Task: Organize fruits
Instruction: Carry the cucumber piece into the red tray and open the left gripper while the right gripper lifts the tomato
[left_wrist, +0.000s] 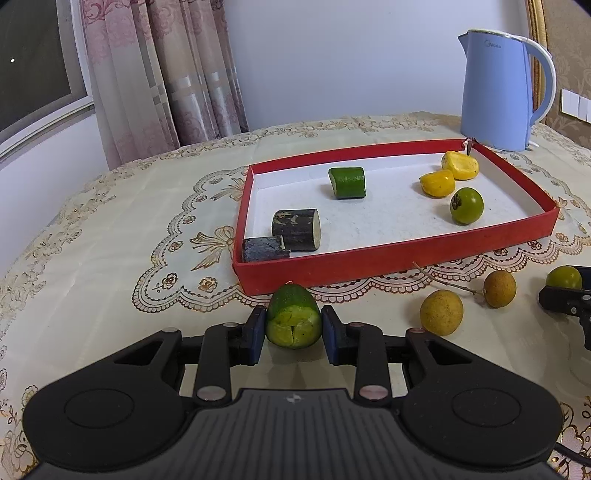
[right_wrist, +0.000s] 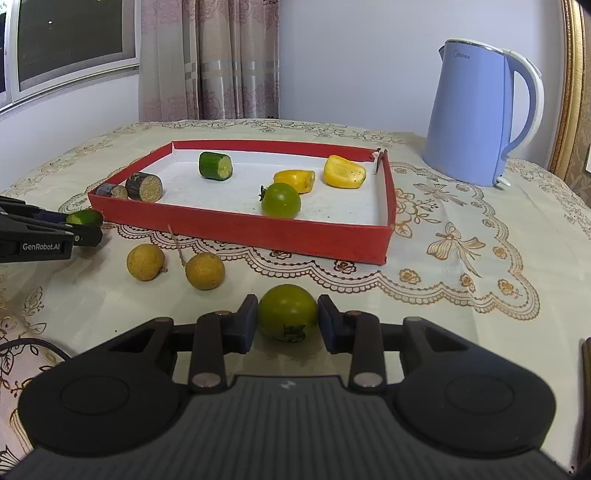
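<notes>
A lace-patterned tablecloth (right_wrist: 461, 258) covers the table. The left gripper (left_wrist: 293, 326) clamps a green cucumber end piece (left_wrist: 293, 317) just outside the red tray (left_wrist: 388, 258) at its 7 o'clock corner. The right gripper (right_wrist: 287, 321) grasps a green tomato (right_wrist: 287, 314), at 6 o'clock of the tray.
</notes>
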